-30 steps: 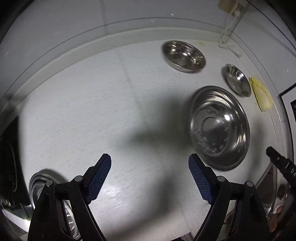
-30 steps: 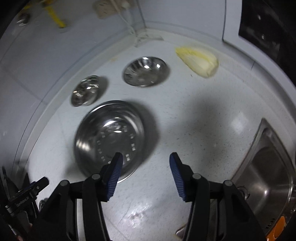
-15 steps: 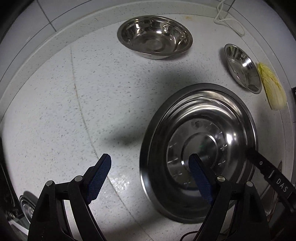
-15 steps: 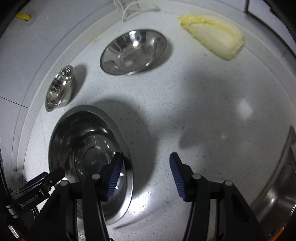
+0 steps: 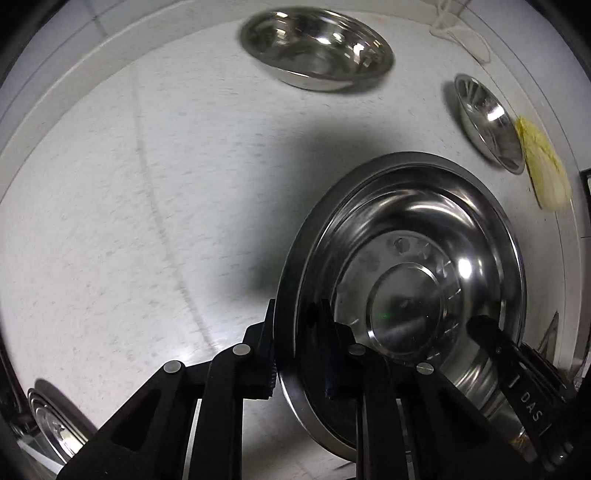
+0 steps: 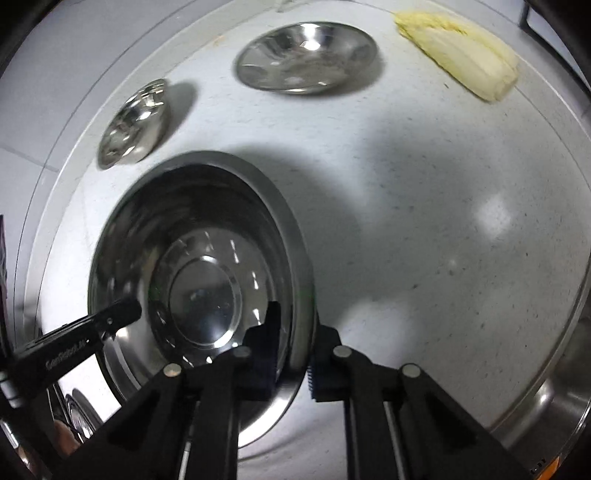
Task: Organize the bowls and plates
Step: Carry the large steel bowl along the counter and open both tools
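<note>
Both grippers' jaws just closed: left gripper [image 5: 295,343] and right gripper [image 6: 295,350] now pinch opposite rims of the large steel basin [image 5: 424,229], ready for lifting.

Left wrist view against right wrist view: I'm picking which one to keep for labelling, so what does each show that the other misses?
Only the left wrist view shows the cable by the wall and the left gripper shut on the big plate's rim from close up. Only the right wrist view shows the sink at lower right and the right gripper clamped on the opposite rim. Both share the plate, the two bowls, the cabbage and the counter; each glimpses the other gripper's finger.
</note>
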`<state>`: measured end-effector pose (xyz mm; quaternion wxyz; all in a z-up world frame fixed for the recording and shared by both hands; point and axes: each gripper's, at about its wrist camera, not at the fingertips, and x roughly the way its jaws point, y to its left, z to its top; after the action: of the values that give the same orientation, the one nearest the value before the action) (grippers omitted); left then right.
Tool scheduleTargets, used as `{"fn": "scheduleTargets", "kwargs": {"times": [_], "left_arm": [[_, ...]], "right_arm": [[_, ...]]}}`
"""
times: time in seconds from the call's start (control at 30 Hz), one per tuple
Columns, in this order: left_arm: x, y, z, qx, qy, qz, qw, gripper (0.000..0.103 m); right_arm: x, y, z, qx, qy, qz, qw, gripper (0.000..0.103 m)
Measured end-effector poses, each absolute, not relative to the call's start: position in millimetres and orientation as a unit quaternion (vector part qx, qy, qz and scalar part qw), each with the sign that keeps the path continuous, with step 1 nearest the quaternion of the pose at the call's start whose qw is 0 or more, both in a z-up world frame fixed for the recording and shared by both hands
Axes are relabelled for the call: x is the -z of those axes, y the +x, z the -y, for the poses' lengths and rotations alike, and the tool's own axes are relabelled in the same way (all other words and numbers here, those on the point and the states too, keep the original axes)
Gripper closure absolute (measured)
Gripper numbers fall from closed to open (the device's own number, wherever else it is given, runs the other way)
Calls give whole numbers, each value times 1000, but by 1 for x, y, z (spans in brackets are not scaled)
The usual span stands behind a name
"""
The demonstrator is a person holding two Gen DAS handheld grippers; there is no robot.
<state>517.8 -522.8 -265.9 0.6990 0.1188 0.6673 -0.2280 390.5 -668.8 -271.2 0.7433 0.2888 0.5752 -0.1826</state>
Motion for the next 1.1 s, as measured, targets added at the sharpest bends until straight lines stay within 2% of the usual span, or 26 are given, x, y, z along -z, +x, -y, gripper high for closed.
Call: {"fn": "scheduleTargets", "kwargs": {"times": [0.17, 0.4, 0.6, 0.9, 0.97, 1.03, 1.07, 1.1], "left_arm": [[239, 520, 481, 211, 98, -646, 727, 88], [212, 557, 367, 134, 50, -627, 765, 88], [248, 587, 281, 61, 28, -645, 761, 85], [299, 595, 267, 37, 19, -659, 751, 85], [295, 591, 261, 28, 28, -650, 759, 84], [281, 586, 236, 17, 32, -641, 767, 72], [277, 586, 233, 12, 32, -635, 772, 54], [273, 586, 230, 4, 33, -629, 777, 41]], "right_arm": [[244, 409, 627, 152, 252, -569, 768, 91], [224, 475, 531, 68, 199, -571, 793, 91], [249, 532, 452, 12, 166, -599, 783, 91], [297, 557, 424, 5, 163, -642, 749, 87], [294, 556, 428, 14, 171, -642, 747, 80], [288, 556, 436, 19, 179, -636, 751, 75], [283, 554, 441, 23, 186, -632, 751, 74], [280, 552, 447, 25, 193, -631, 751, 73]]}}
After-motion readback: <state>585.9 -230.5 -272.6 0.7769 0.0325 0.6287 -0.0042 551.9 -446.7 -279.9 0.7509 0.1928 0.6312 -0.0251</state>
